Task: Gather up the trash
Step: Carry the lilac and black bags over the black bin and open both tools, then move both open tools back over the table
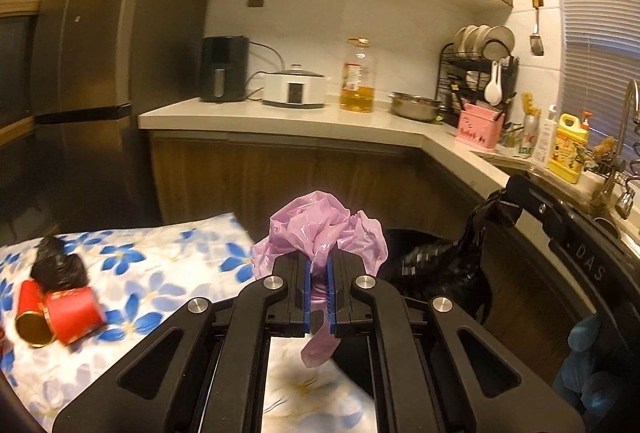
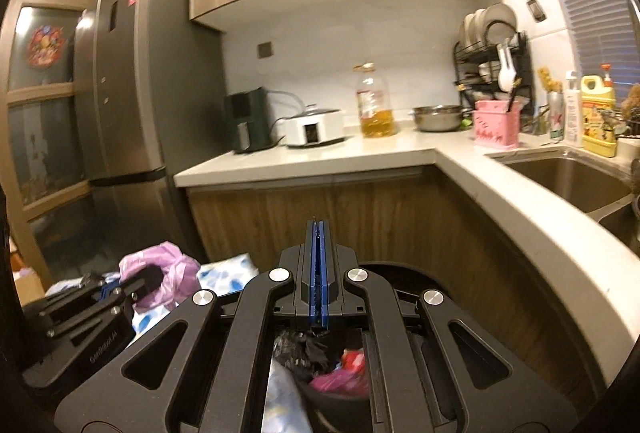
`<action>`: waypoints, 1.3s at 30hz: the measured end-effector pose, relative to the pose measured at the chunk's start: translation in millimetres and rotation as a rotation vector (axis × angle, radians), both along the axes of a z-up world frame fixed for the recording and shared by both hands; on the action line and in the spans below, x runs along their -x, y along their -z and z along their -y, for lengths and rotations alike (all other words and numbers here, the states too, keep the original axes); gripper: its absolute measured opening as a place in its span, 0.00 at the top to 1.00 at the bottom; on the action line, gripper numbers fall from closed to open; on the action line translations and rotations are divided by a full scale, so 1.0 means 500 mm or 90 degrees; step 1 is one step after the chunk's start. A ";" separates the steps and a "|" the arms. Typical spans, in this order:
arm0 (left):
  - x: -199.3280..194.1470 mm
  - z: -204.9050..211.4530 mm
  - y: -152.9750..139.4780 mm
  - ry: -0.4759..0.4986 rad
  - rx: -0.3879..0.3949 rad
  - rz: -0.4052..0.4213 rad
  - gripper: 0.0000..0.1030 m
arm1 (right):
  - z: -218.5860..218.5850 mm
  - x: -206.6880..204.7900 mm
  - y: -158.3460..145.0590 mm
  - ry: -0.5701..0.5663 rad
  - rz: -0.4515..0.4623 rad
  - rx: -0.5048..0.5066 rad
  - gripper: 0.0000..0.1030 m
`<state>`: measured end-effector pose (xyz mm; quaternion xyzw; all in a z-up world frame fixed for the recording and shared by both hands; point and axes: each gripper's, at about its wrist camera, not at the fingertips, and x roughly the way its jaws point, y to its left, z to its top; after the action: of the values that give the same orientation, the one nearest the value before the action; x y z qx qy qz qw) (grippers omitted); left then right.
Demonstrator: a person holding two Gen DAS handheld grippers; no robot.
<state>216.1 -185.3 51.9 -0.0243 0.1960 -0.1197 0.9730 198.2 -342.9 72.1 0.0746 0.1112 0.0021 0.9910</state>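
On the flowered tablecloth (image 1: 168,257), two red cups (image 1: 60,313) lie tipped, mouths toward the viewer. Right of them, the left gripper (image 1: 319,285) pinches a crumpled pink plastic bag (image 1: 320,229), bunched upward. Farther right, over the bin's black liner (image 1: 448,265), the right gripper (image 2: 319,273) is closed, seemingly empty.

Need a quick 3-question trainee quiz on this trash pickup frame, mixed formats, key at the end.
1. True or false: the left claw is shut on the pink plastic bag.
2. What does the right claw pinch? A) the black bag liner B) a red cup C) a bowl
3. Which trash items lie on the flowered tablecloth?

Key: 1 true. 2 A, seen in the left wrist view. 3 two red paper cups on their sides and a crumpled black bag.
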 end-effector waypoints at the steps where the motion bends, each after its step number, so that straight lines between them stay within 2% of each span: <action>1: -0.008 0.012 0.001 0.008 0.002 -0.002 0.94 | 0.011 -0.005 -0.001 0.011 0.001 0.000 0.98; 14: -0.072 0.138 0.036 0.115 0.006 -0.005 0.94 | 0.089 -0.071 0.092 0.060 -0.089 -0.007 0.98; 22: -0.106 0.156 0.081 0.119 -0.002 -0.043 0.94 | 0.107 -0.086 0.115 0.067 -0.117 -0.011 0.96; 24: -0.110 0.157 0.086 0.123 0.000 -0.050 0.89 | 0.109 -0.087 0.118 0.070 -0.122 -0.013 0.91; 25: -0.111 0.157 0.087 0.123 0.000 -0.051 0.83 | 0.109 -0.087 0.120 0.071 -0.123 -0.013 0.85; 26: -0.112 0.155 0.090 0.121 -0.002 -0.052 0.72 | 0.108 -0.086 0.122 0.073 -0.123 -0.012 0.82; 28: -0.112 0.152 0.092 0.124 0.002 -0.052 0.62 | 0.107 -0.084 0.124 0.075 -0.124 -0.013 0.72; 31: -0.111 0.146 0.094 0.121 0.000 -0.051 0.48 | 0.109 -0.081 0.127 0.083 -0.126 -0.015 0.66; 33: -0.108 0.138 0.095 0.109 -0.007 -0.049 0.45 | 0.110 -0.077 0.127 0.087 -0.127 -0.017 0.62; 35: -0.102 0.128 0.098 0.100 -0.007 -0.046 0.37 | 0.109 -0.072 0.128 0.093 -0.126 -0.012 0.56; 39: -0.081 0.106 0.108 0.067 -0.023 -0.041 0.26 | 0.103 -0.059 0.130 0.097 -0.127 -0.008 0.35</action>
<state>256.6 -238.2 -2.1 0.0001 0.2303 -0.1662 0.9588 227.8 -394.3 7.0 0.0887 0.2031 -0.0797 0.9719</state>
